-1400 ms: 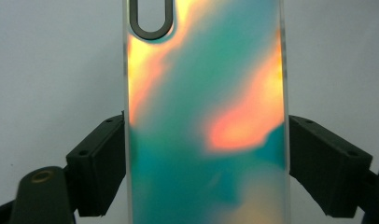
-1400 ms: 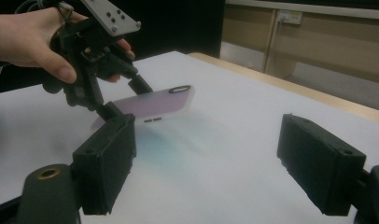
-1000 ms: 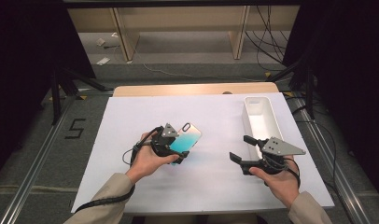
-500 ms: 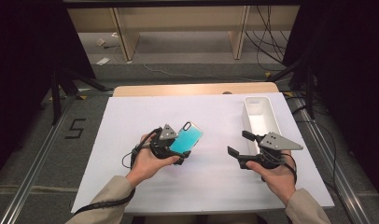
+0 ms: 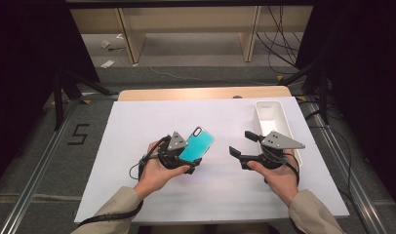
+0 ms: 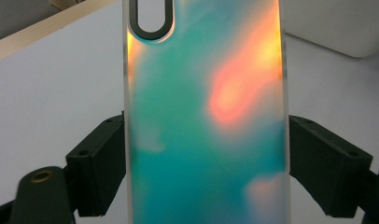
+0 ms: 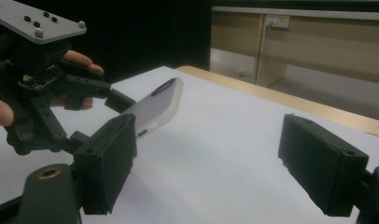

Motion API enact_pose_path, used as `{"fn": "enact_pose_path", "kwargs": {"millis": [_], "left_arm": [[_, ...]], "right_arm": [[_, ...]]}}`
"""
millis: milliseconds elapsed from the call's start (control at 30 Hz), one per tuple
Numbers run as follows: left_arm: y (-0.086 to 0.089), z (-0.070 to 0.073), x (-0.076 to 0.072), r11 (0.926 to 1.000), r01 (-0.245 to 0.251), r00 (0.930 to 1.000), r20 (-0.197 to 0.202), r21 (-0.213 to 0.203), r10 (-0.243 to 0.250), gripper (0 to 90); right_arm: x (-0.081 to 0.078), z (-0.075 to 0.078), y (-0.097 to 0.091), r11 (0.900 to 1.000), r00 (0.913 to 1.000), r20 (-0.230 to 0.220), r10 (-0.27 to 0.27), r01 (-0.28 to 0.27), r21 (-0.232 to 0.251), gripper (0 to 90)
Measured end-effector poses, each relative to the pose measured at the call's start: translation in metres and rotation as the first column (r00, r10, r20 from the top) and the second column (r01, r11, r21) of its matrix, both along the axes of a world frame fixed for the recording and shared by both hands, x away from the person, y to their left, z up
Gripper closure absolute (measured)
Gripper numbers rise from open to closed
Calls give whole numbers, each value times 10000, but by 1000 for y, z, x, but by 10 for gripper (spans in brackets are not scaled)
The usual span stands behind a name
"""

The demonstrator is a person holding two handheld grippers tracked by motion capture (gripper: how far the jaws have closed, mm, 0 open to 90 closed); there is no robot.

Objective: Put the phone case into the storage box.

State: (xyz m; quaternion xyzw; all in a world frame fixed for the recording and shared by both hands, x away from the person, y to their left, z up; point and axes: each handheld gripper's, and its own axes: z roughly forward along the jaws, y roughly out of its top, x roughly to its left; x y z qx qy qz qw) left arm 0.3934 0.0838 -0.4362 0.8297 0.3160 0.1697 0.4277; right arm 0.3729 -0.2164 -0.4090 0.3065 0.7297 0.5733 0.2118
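The left gripper's (image 5: 188,163) fingers (image 6: 96,170) pinch the phone case (image 6: 204,121), its lower end cut off; the right gripper's (image 5: 245,146) fingers (image 7: 320,168) stand spread, holding nothing. The white tray's (image 5: 270,119) inside is partly hidden.

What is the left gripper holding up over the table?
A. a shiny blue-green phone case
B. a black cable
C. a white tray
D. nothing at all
A: the left gripper has its jaws pressed on both long edges of the phone case, which glows teal and orange in the left gripper view, while the white tray sits apart on the table.
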Motion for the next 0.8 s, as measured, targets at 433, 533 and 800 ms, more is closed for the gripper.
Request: {"fn": "enact_pose_path", "kwargs": {"millis": [433,533,800], "left_arm": [[-5,1,-4,9999,132,9995,279,-55,-130,168],[-6,1,-5,9999,139,9993,356,-43,-138,168],[-8,1,-7,9999,108,9989,458,-68,-105,168]], "right_arm": [[11,3,15,9999,9999,-110,16,-15,132,203],[15,4,21,9999,9999,-125,90,-88,148,202],[22,2,32,9997,9995,-277,148,-143,186,202]]}}
